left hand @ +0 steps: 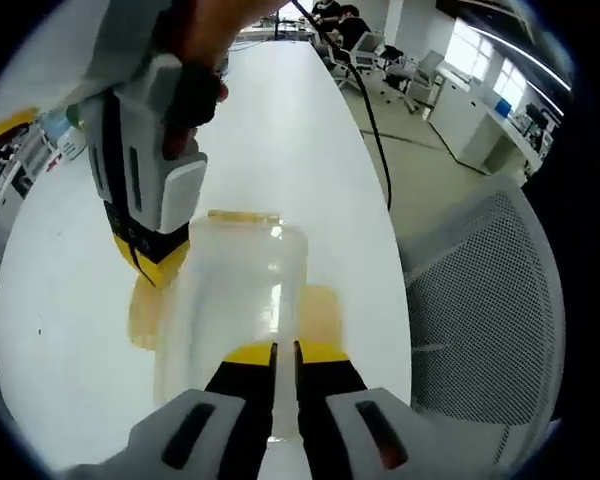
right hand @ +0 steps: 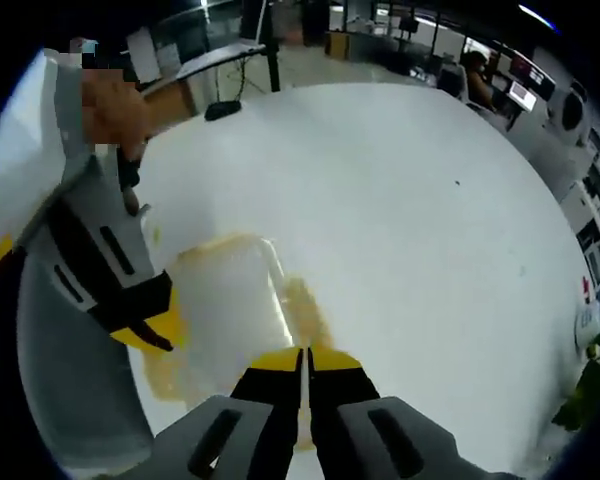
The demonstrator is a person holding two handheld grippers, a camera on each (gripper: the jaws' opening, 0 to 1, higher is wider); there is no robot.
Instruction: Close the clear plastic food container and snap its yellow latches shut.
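A: Largest first. What carries the scene?

B: The white table (left hand: 280, 120), running from the bottom of the left gripper view to its top centre; in the right gripper view it covers the centre and right. A grey mesh chair (left hand: 485, 310) stands at the lower right of the left gripper view, off the table's edge.

A: And the task's thing?

B: The clear container (left hand: 242, 300) lies on the table at lower centre of the left gripper view, a yellow latch (left hand: 243, 215) along its far edge. In the right gripper view it sits lower left of centre (right hand: 225, 310).

A: My claws?

B: I see the left claw (left hand: 285, 352) at bottom centre, its jaws nearly together with only a thin slit between, tips at the container's near edge; whether they pinch anything I cannot tell. The right claw (right hand: 306, 355) reads likewise narrow, tips by the container's near right corner. In the left gripper view it enters at upper left (left hand: 152, 262), yellow tips against the container's left side.
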